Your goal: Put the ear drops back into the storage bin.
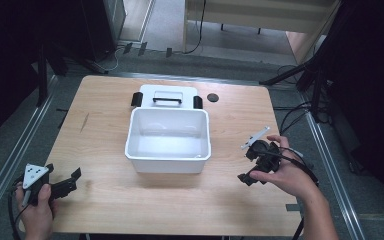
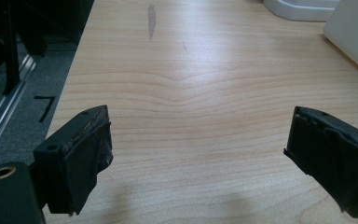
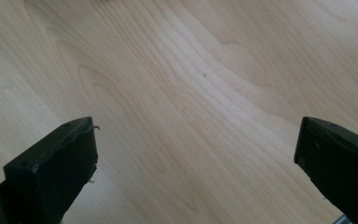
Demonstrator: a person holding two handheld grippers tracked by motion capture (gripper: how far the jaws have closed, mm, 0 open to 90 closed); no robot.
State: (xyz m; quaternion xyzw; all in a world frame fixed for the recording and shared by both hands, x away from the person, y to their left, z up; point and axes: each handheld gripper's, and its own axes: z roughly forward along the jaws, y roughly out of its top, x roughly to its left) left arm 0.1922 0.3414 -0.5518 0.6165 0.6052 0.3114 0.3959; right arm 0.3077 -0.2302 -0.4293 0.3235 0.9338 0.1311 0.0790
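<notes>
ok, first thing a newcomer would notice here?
The open white plastic bin at the middle of the wooden table, with its lid, black handle up, lying flat just behind it. Then the two handheld grippers at the near corners, left gripper and right gripper, both open and holding nothing.

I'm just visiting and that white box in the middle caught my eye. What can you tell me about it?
The box is a white, glossy, plastic-looking bin, rectangular with rounded corners and a thick rim. It stands upright and open on the wooden table, apparently empty. Its white lid, with a black handle and black side clips, lies flat right behind it. Neither gripper touches it; a corner of its wall shows in the left gripper view.
</notes>
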